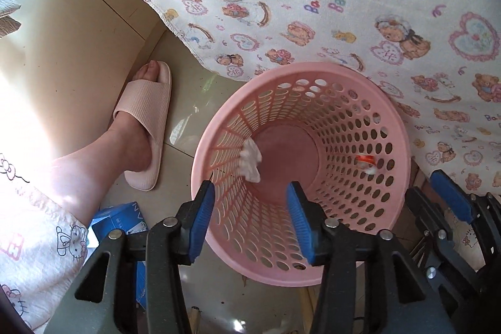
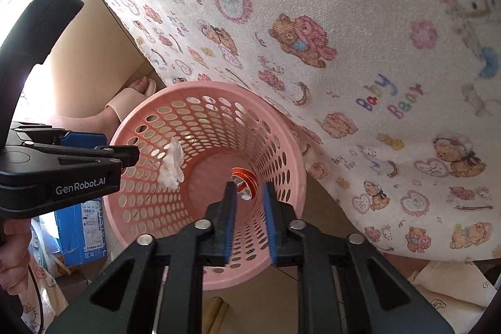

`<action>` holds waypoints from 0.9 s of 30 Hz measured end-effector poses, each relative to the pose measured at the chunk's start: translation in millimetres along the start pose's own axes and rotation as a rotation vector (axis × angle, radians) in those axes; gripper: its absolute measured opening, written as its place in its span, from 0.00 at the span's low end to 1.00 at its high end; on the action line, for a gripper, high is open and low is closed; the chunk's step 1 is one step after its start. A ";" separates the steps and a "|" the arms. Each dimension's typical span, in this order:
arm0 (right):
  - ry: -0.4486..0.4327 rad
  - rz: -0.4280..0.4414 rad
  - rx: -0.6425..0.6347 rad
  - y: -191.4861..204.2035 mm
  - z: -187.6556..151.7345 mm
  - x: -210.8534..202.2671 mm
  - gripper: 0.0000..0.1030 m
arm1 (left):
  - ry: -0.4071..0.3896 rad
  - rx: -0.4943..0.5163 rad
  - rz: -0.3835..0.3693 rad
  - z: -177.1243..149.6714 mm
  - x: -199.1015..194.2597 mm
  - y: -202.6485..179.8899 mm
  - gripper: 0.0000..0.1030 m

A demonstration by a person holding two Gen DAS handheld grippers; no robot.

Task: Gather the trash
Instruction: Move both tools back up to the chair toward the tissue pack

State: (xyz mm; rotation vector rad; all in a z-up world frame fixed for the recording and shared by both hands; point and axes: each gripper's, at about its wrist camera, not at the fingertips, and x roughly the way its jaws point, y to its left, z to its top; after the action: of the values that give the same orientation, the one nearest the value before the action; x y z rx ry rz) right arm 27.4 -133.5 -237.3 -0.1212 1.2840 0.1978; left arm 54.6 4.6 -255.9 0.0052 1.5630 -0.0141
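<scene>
A pink perforated waste basket (image 1: 404, 146) stands on the floor beside a bear-print cloth; it also shows in the right wrist view (image 2: 291, 152). Inside lie a crumpled white tissue (image 1: 250, 160) (image 2: 172, 166) and an orange-and-silver wrapper (image 1: 366, 163) (image 2: 244, 182). My left gripper (image 1: 250, 199) is open and empty above the basket's near rim; its body shows at the left of the right wrist view (image 2: 94, 158). My right gripper (image 2: 249, 193) is open and empty over the basket mouth, above the wrapper; it shows at the right edge of the left wrist view (image 1: 435, 193).
A bear-print cloth (image 1: 313, 5) (image 2: 344, 52) hangs over a surface behind the basket. A person's foot in a pink slipper (image 1: 144, 127) stands left of the basket. A blue box (image 1: 122, 218) (image 2: 81, 233) lies on the floor at the near left. A beige cabinet (image 1: 62, 36) is at far left.
</scene>
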 end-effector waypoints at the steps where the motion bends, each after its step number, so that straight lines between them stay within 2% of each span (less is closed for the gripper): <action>1: -0.008 -0.002 0.003 -2.0 -0.9 -2.9 0.39 | -0.011 0.003 0.007 0.2 -3.3 -0.4 0.48; 7: -0.037 -0.012 0.029 -9.0 -0.7 -16.5 0.47 | -0.098 0.034 0.015 -0.9 -35.9 -4.4 0.48; 13: -0.140 -0.007 0.055 -12.3 4.2 -52.1 0.59 | -0.269 0.038 0.027 -7.6 -87.0 -1.0 0.53; 20: -0.265 0.003 0.051 -12.4 4.7 -102.1 0.59 | -0.406 0.030 0.019 -4.2 -139.0 3.1 0.56; 25: -0.344 0.009 0.074 -17.0 -0.9 -144.9 0.60 | -0.502 0.081 0.038 -1.4 -183.9 -3.6 0.56; 27: -0.392 0.036 0.093 -20.0 -4.3 -163.8 0.62 | -0.542 0.081 0.039 1.0 -202.8 -4.3 0.56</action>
State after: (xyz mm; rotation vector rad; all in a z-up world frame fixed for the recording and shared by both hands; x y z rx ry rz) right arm -16.5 -166.8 -81.7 0.0208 0.9028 0.1820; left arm 54.1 1.5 -53.1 0.0886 1.0194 -0.0442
